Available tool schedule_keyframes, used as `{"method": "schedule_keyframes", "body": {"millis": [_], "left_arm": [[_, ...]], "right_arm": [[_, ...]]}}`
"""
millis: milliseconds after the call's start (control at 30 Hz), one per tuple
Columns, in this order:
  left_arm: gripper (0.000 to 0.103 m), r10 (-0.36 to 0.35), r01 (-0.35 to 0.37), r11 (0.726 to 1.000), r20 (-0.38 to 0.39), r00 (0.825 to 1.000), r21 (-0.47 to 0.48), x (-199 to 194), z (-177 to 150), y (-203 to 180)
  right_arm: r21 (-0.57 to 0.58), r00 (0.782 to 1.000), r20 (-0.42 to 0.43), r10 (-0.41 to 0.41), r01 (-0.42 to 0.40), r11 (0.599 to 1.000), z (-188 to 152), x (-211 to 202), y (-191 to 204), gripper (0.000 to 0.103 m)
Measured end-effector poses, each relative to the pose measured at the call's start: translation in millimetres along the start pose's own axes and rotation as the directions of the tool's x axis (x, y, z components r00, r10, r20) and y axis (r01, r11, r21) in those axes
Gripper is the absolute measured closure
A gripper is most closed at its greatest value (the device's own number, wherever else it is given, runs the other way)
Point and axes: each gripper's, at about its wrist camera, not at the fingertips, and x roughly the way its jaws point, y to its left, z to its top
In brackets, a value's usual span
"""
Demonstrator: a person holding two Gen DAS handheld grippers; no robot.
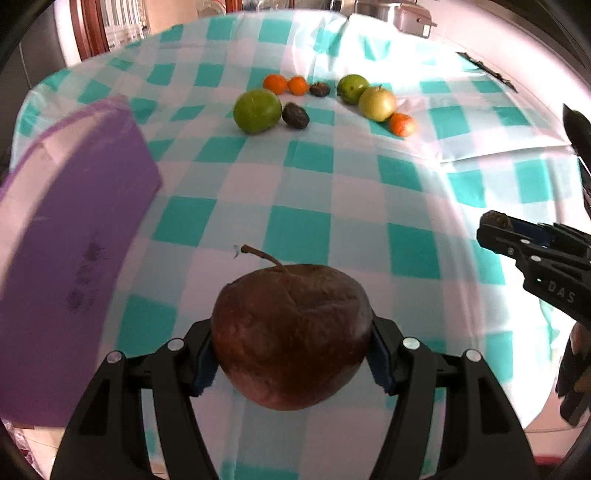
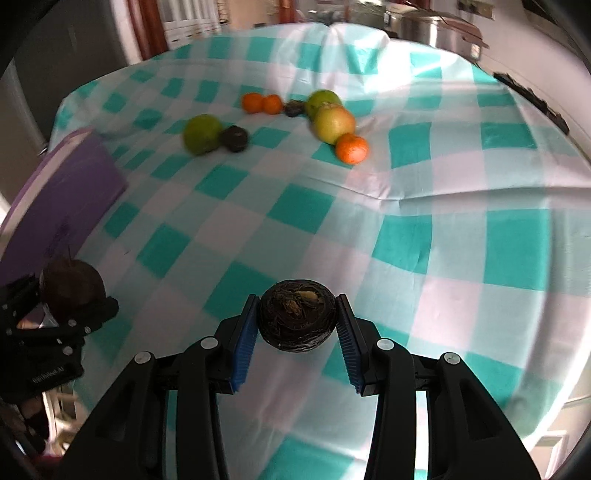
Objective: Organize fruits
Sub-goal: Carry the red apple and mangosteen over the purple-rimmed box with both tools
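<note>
My left gripper [image 1: 291, 343] is shut on a dark brown apple [image 1: 291, 336] with a stem, held above the checked tablecloth [image 1: 295, 206]. My right gripper [image 2: 297, 319] is shut on a small dark wrinkled fruit [image 2: 297, 317]. Each gripper shows in the other's view: the right one [image 1: 496, 225] at the right edge, the left one [image 2: 74, 291] at the lower left. Far across the table lie green apples [image 1: 257, 110] [image 1: 352, 88], a yellow-green apple [image 1: 377, 103], three oranges [image 1: 275, 84] [image 1: 297, 85] [image 1: 402, 123] and two dark fruits [image 1: 295, 115] [image 1: 320, 89].
A purple box [image 1: 70, 240] stands at the left of the table, close to my left gripper. It also shows in the right wrist view [image 2: 62, 199]. Metal pots [image 2: 439, 29] and kitchen items stand beyond the table's far edge.
</note>
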Motion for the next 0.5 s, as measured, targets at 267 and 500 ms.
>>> {"method": "schedule_keyframes", "body": {"millis": [267, 500], "left_arm": [[0.038, 0.112, -0.103, 0.992, 0.129, 0.985, -0.074, -79, 5, 39], [0.038, 0.159, -0.130, 0.979, 0.193, 0.968, -0.155, -123, 0, 86]], "right_arm": [[-0.093, 0.993, 0.044, 0.113, -0.109, 0.990, 9, -31, 35, 0.061], [-0.142, 0.985, 0.073, 0.157, -0.146, 0.979, 19, -51, 67, 0.061]]}}
